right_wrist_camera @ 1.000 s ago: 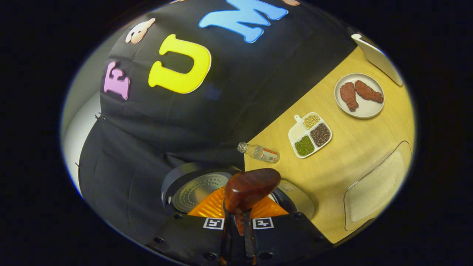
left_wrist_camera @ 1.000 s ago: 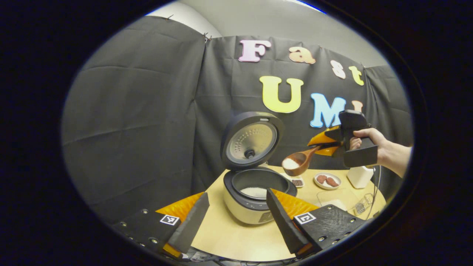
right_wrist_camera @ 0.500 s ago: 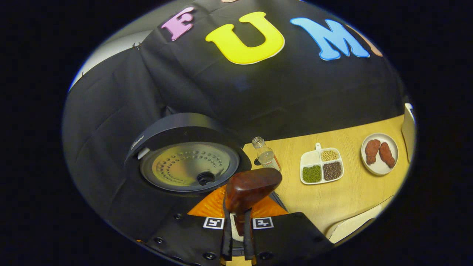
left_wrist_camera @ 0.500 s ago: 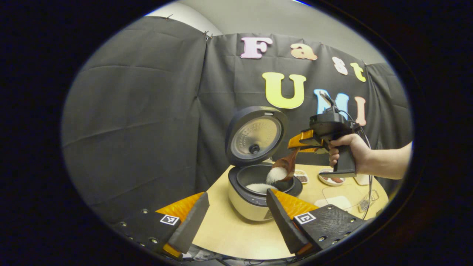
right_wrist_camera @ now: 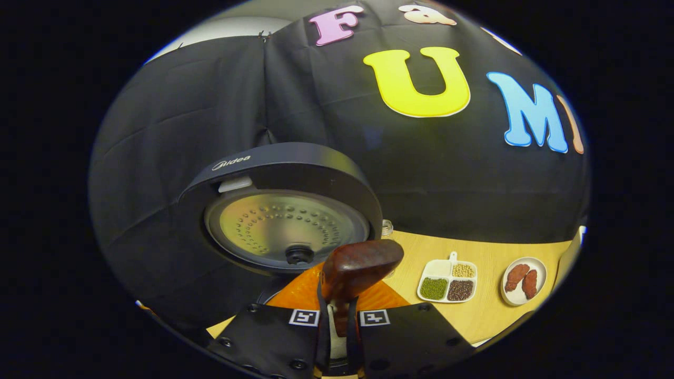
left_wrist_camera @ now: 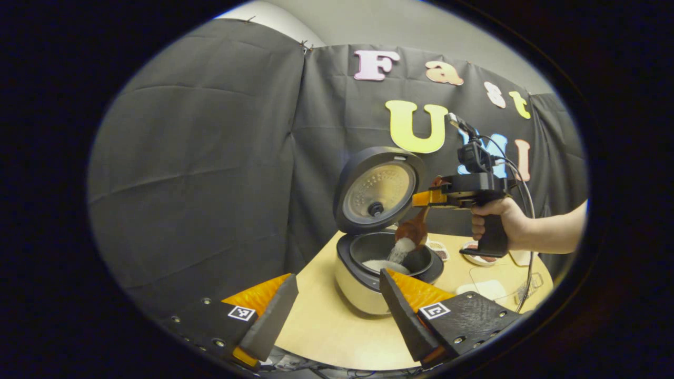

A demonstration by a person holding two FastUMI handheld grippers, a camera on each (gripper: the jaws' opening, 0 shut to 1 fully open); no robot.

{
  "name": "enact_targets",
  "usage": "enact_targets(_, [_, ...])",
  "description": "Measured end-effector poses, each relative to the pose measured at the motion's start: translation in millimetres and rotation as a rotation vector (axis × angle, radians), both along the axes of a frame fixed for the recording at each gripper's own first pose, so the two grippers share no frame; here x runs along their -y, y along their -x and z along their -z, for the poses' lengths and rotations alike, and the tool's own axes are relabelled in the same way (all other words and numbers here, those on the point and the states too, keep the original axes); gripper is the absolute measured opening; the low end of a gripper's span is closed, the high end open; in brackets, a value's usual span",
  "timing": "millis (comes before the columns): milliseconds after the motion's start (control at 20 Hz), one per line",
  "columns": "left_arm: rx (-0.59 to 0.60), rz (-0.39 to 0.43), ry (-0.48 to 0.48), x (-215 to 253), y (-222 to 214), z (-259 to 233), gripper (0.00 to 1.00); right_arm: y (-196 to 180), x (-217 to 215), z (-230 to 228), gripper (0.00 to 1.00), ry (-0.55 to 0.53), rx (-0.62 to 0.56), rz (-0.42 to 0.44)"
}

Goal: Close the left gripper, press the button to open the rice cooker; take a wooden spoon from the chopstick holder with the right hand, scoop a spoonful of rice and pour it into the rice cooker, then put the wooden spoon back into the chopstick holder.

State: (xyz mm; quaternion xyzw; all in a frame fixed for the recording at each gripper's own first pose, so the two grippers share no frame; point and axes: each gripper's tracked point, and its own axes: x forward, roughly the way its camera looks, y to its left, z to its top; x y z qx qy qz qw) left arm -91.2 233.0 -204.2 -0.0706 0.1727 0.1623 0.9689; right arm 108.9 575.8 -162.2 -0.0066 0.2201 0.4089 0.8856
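One spoonful of rice is going in. We hold the wooden spoon [left_wrist_camera: 414,229] tipped down over the rice cooker [left_wrist_camera: 387,263], so the white rice slides off its bowl and into the dark pot. The pot already has a small heap of rice at the bottom. We keep the spoon low and just above the pot's mouth so the grains do not spill on the table [left_wrist_camera: 326,337].

Our right gripper [right_wrist_camera: 337,316] is squeezed tight on the spoon's handle [right_wrist_camera: 360,268], both fingers pressing it, so the spoon cannot turn by itself. Our left gripper [left_wrist_camera: 337,310] waits near the front of the cooker with its fingers wide apart and nothing in them.

The lid [left_wrist_camera: 380,190] stands up behind the pot, just beside the spoon. It could get bumped if we lift the spoon carelessly.

Farther off on the table we see a little tray of beans [right_wrist_camera: 447,281] and a plate with two brown pieces of food [right_wrist_camera: 522,280]. They are well apart from the pot and not in our way.
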Motion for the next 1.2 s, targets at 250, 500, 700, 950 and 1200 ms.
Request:
enact_targets(250, [-0.003, -0.019, 0.008, -9, -1, 3, 0.96, -1, -4, 2, 0.14, 0.058, 0.12, -0.067])
enact_targets(500, [-0.007, -0.03, 0.019, -17, -5, 8, 0.96, 20, -17, 12, 0.14, 0.179, 0.334, -0.256])
enact_targets(700, [-0.001, -0.031, 0.022, -20, -8, 7, 0.96, 38, -26, 30, 0.14, 0.264, 0.455, -0.375])
enact_targets(950, [0.0, -0.03, 0.008, -24, -10, 4, 0.96, 38, -22, 27, 0.14, 0.253, 0.437, -0.36])
enact_targets(1200, [0.004, -0.024, 0.007, -22, -9, 4, 0.96, 29, -7, -13, 0.14, 0.091, 0.265, -0.224])
